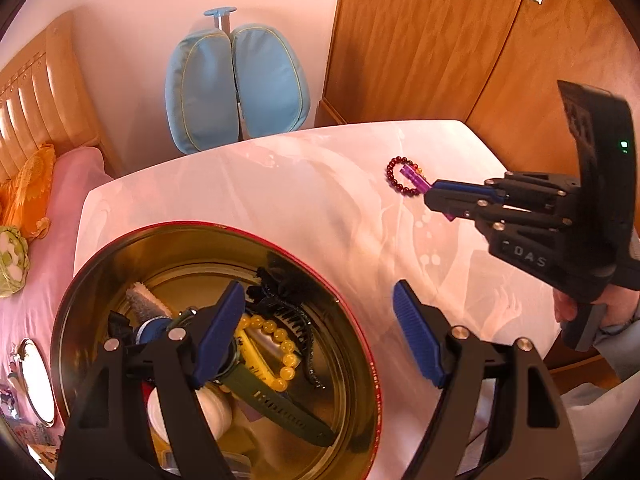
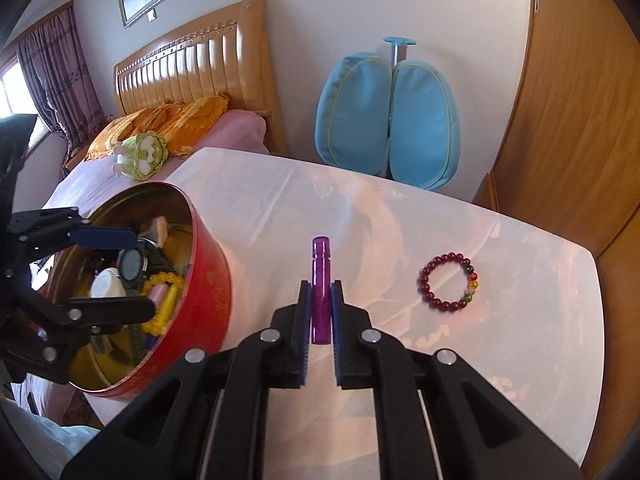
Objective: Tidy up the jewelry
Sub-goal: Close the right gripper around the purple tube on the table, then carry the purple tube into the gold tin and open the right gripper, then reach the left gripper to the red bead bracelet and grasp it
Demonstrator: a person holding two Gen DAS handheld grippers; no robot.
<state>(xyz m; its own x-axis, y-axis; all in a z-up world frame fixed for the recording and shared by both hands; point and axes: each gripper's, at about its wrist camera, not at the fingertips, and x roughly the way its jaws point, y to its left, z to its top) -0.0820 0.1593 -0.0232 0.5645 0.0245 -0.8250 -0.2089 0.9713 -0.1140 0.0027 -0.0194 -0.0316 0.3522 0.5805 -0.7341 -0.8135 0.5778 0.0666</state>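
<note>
between my right gripper (image 2: 321,312) pads a purple tube (image 2: 320,280) sits clamped, long axis pointing ahead, the red tin (image 2: 208,288) off to its left under my wide-open, empty left gripper (image 1: 316,336).

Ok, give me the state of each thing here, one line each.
Right gripper: shut on the purple tube.
Purple tube: held between the fingers, off the table.
Left gripper: open, empty, over the tin.
Red tin: lidless, filled with items.
Red bead bracelet: flat on the table.
</note>
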